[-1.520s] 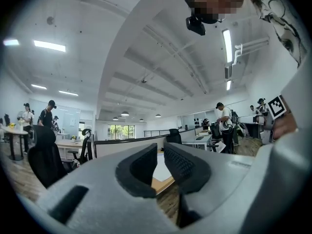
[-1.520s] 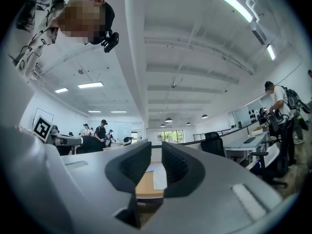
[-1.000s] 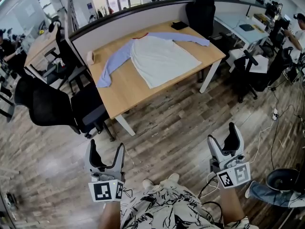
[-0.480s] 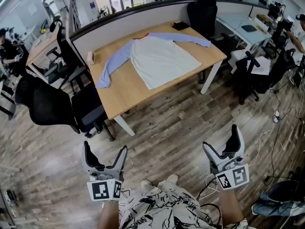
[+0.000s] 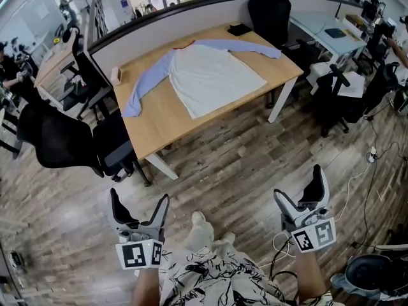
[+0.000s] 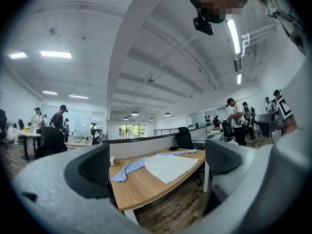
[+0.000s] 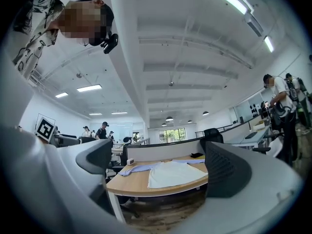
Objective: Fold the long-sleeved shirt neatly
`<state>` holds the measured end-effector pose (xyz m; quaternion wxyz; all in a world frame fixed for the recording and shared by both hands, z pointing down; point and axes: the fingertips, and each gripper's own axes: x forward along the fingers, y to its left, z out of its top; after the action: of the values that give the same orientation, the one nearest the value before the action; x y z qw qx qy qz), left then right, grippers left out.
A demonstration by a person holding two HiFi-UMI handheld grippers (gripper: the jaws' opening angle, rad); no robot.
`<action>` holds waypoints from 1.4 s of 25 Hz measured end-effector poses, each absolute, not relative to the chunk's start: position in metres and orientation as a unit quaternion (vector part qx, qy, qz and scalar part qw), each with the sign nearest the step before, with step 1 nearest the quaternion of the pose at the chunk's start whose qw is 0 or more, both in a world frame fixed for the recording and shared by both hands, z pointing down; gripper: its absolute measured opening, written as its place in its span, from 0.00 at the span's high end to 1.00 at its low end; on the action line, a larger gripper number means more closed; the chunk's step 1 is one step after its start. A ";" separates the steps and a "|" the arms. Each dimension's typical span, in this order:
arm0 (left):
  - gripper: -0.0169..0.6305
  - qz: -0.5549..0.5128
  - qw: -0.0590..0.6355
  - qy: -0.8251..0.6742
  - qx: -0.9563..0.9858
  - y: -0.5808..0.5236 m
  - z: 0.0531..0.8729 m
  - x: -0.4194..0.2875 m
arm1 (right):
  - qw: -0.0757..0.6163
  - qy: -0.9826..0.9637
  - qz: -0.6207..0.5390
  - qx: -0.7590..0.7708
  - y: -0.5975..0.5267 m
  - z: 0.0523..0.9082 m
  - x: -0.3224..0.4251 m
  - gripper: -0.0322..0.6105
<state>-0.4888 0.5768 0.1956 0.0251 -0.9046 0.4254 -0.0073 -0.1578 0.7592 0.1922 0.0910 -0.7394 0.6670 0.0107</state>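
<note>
- Left gripper (image 5: 139, 199): we see it held low over the wooden floor (image 5: 242, 152), well apart from the table (image 5: 159, 129). Its jaws have just been opening and stand wide apart with nothing between them.
- Right gripper (image 5: 298, 187): it is held at the same low position on the other side of the person's shoe (image 5: 199, 228). Its jaws have also just been opening and stand wide and empty.
- Shirt (image 5: 213, 75): it lies flat on the table, untouched, with a white body and pale blue sleeves spread to either side. The sleeve at picture left bends toward the table's left edge.
- Both gripper views: we see the shirt and table far off, framed between the parted jaws.
- Small box (image 5: 116, 75): it stands at the table's left edge, near the sleeve but apart from it.
- Dark item (image 5: 240, 29): it lies by the far edge near the other sleeve, perhaps a pouch. It is too small for us to tell.
- Chairs: one black chair (image 5: 57, 142) stands left of the table, and another (image 5: 271, 8) stands behind it.
</note>
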 end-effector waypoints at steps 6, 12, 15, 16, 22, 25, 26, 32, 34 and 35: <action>0.05 -0.005 0.014 0.416 -0.909 0.542 0.212 -0.459 | 0.079 0.660 0.014 -0.747 0.732 0.199 -0.132 0.02; 0.05 0.005 0.013 0.416 -0.909 0.478 0.210 -0.423 | 0.071 0.652 0.022 -0.754 0.680 0.187 -0.098 0.02; 0.05 0.012 0.010 0.410 -0.912 0.446 0.206 -0.405 | 0.073 0.648 0.030 -0.758 0.650 0.177 -0.083 0.02; 0.05 0.013 0.009 0.408 -0.913 0.436 0.205 -0.400 | 0.074 0.647 0.032 -0.759 0.640 0.174 -0.079 0.02; 0.05 0.019 0.008 0.399 -0.917 0.377 0.198 -0.380 | 0.070 0.642 0.034 -0.763 0.583 0.167 -0.061 0.02; 0.05 0.018 0.007 0.393 -0.919 0.352 0.201 -0.372 | 0.074 0.637 0.037 -0.767 0.561 0.167 -0.054 0.02; 0.05 0.017 0.006 0.390 -0.921 0.346 0.203 -0.369 | 0.074 0.636 0.038 -0.768 0.555 0.168 -0.052 0.02; 0.05 0.006 0.008 0.376 -0.927 0.317 0.211 -0.349 | 0.074 0.631 0.028 -0.772 0.529 0.179 -0.041 0.02; 0.05 0.001 0.005 0.378 -0.926 0.309 0.215 -0.342 | 0.072 0.630 0.023 -0.773 0.521 0.184 -0.032 0.02; 0.05 -0.002 0.003 0.380 -0.925 0.306 0.218 -0.338 | 0.073 0.630 0.020 -0.773 0.518 0.187 -0.026 0.02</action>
<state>-0.3384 0.3057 0.2183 0.0034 -0.9252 0.3795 -0.0025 -0.0258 0.5178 0.1869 0.0730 -0.7732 0.6296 0.0202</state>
